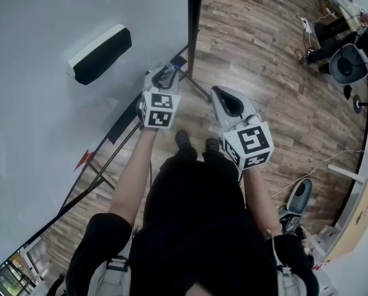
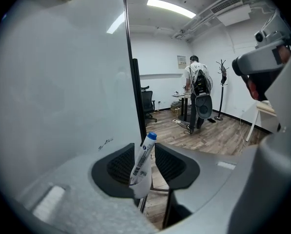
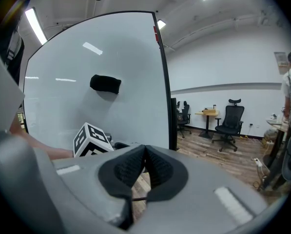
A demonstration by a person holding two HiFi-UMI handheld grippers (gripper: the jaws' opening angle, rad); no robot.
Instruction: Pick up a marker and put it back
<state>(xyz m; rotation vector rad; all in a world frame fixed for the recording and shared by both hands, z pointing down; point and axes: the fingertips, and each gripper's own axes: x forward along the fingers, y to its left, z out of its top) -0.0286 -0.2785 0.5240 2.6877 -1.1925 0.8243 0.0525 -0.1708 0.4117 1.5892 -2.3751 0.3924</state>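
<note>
A white marker (image 2: 142,164) with a blue cap stands tilted between the jaws of my left gripper (image 2: 144,149). The jaws stand wide apart; the marker leans toward the left pad (image 2: 122,164) and a gap shows beside the right one. In the head view the left gripper (image 1: 164,77) is at the whiteboard's (image 1: 42,134) lower right corner, with the marker's blue tip (image 1: 174,68) just showing. My right gripper (image 1: 224,98) hangs beside it over the floor. Its pads (image 3: 135,165) meet with nothing between them.
A black eraser (image 1: 99,54) clings to the whiteboard, seen also as the eraser (image 3: 105,84) in the right gripper view. The board's black stand legs (image 1: 199,85) cross the wooden floor. A person with a backpack (image 2: 198,89) stands far off; office chairs (image 3: 231,116) line the back wall.
</note>
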